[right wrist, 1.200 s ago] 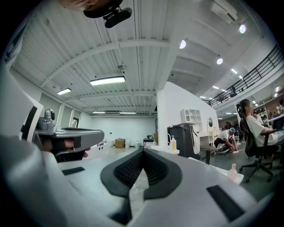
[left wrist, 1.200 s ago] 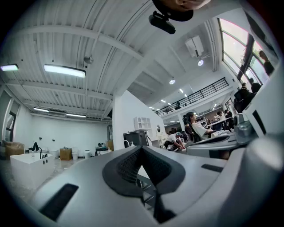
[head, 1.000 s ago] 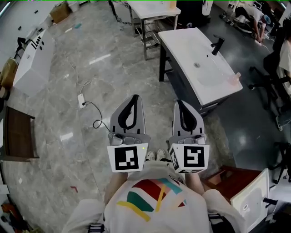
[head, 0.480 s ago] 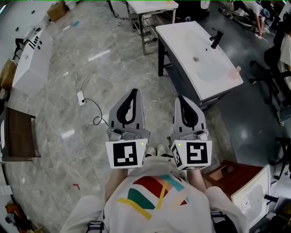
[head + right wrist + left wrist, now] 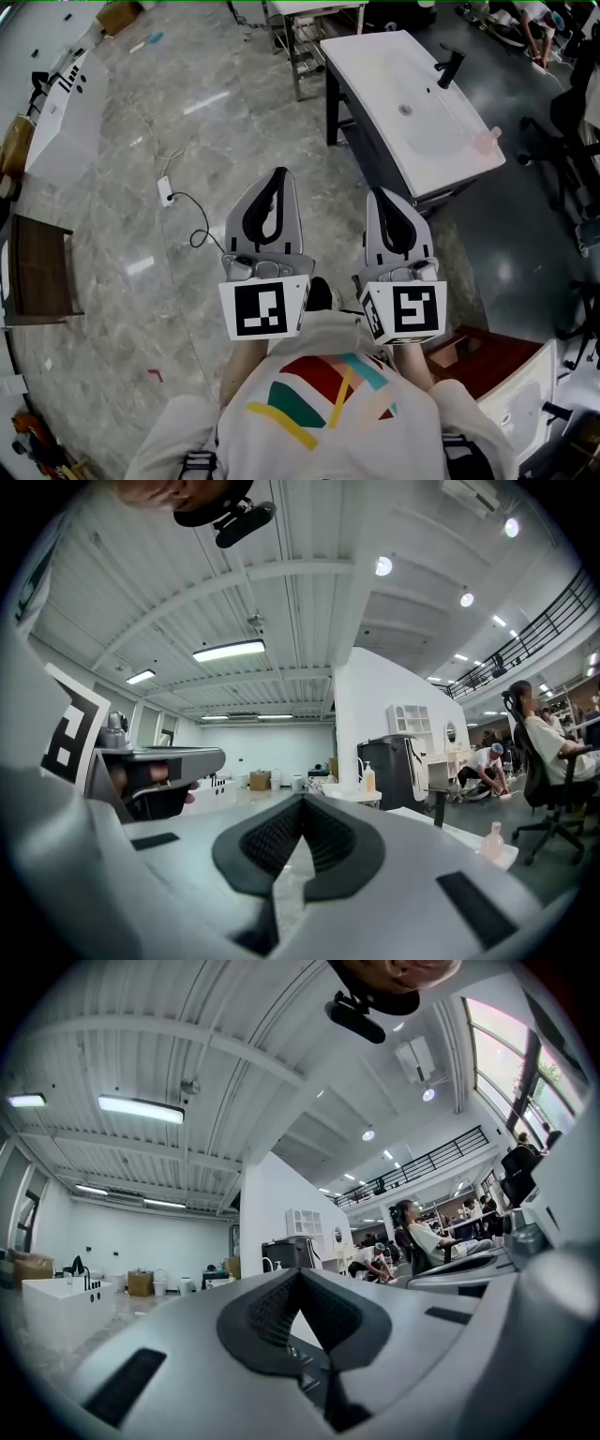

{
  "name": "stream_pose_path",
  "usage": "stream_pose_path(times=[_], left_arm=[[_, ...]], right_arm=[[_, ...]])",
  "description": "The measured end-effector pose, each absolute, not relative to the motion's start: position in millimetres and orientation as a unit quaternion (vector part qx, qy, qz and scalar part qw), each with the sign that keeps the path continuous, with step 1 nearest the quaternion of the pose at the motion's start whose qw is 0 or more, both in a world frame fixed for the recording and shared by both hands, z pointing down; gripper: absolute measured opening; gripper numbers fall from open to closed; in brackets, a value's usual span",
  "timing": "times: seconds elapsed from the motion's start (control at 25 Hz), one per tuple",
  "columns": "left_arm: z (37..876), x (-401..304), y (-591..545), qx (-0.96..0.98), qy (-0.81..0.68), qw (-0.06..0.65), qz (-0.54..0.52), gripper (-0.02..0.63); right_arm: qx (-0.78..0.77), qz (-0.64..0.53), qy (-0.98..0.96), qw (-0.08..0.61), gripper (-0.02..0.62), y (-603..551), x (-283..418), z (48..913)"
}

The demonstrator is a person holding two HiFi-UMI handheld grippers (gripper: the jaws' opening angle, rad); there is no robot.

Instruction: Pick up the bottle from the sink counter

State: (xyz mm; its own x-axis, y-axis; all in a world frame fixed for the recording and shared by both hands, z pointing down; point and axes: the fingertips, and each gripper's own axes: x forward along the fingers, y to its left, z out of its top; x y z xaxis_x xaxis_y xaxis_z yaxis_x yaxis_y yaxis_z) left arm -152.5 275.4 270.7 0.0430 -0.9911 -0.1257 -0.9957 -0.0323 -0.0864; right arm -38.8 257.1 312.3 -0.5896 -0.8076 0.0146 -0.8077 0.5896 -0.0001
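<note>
At the lower middle of the head view, we are holding the left tongs (image 5: 277, 178) and the right tongs (image 5: 380, 194) side by side and apart from each other. Both are pointing up the frame over the grey marble floor (image 5: 141, 216). Both pairs are pressed together with nothing between them. In the left gripper view the left tongs (image 5: 300, 1274) are meeting at the tips, and in the right gripper view the right tongs (image 5: 302, 799) are doing the same.

The white table (image 5: 375, 75) with its basin (image 5: 417, 122) is slanting from the upper middle toward the right of the frame. The pale pink bottle (image 5: 484, 141) is standing upright at the table's right-hand end, just beside the edge and well apart from both tongs. In the right gripper view the bottle (image 5: 493, 841) is showing at the lower right, near the table's corner. A black faucet (image 5: 448, 67) is rising by the table's upper right edge.

Open floor is stretching left of the table and ahead of the left tongs, with a white power strip (image 5: 165, 190) and its black cable lying on it. The tip of the right tongs is sitting near the table's lower corner. An office chair (image 5: 553, 155) is crowding the right edge.
</note>
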Motion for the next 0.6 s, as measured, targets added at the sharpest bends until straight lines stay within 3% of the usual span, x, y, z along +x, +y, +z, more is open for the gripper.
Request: stream_pose_path(times=[0.6], left_arm=[[269.5,-160.8,240.0,-0.712,0.696,0.090,0.017,0.016]], right_arm=[[0.480,0.001,-0.877,-0.006,0.011,224.3,-16.2,311.6]])
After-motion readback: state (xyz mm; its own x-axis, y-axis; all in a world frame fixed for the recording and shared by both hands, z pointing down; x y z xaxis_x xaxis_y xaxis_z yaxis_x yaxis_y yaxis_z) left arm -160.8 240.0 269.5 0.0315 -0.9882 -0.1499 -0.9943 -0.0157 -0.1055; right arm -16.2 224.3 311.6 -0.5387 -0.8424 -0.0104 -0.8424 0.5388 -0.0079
